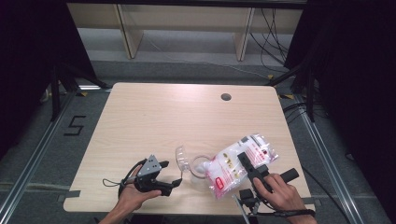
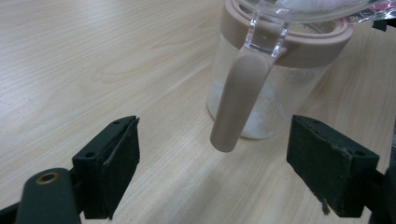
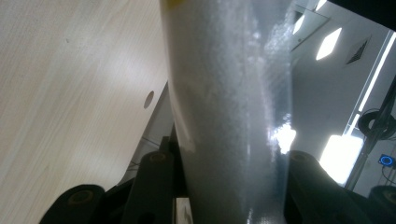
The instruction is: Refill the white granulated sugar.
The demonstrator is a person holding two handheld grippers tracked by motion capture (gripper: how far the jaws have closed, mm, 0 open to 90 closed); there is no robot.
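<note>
Clear jar under tilted bag

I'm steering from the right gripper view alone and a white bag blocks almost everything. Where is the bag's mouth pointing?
Observer: The bag, clamped in the right gripper, tilts down over the open jar.
Operator: Is the left gripper holding that jar?
Observer: No. The left gripper stands open beside it, its pads clear of the jar's brown handle.
Operator: Anything in the jar yet?
Observer: Some white grains lie at its bottom.

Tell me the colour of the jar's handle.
Dusty pinkish-brown, matching the rim; the handle shows best in the left gripper view.
</note>
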